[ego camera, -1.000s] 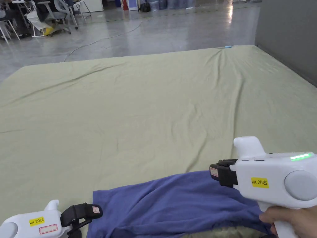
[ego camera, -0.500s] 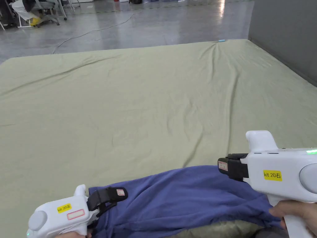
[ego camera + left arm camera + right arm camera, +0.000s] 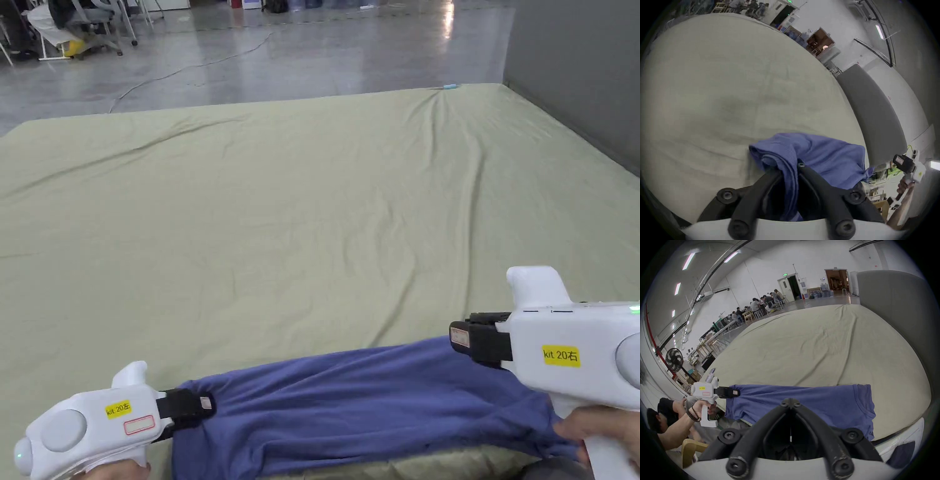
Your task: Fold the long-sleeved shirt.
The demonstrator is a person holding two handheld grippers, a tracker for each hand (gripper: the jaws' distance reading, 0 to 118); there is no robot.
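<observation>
A blue long-sleeved shirt (image 3: 362,406) lies bunched in a wide band along the near edge of the bed, part of it hanging over the edge. My left gripper (image 3: 206,403) is at the shirt's left end, shut on a fold of it; in the left gripper view the blue fabric (image 3: 826,154) runs between the jaws of the left gripper (image 3: 790,169). My right gripper (image 3: 456,337) hovers over the shirt's right end, a hand on its handle. In the right gripper view the right gripper (image 3: 791,401) has its jaws together with nothing between them, the shirt (image 3: 826,399) beyond.
A pale green sheet (image 3: 312,219) covers the big bed, wrinkled and bare beyond the shirt. A grey panel (image 3: 575,62) stands along the right side. A small blue object (image 3: 450,86) lies at the far edge. Chairs (image 3: 75,25) stand on the floor beyond.
My left gripper moved right from beside the shirt onto its left end and shut on it. The shirt now lies pulled out longer and flatter. The right gripper has barely moved.
</observation>
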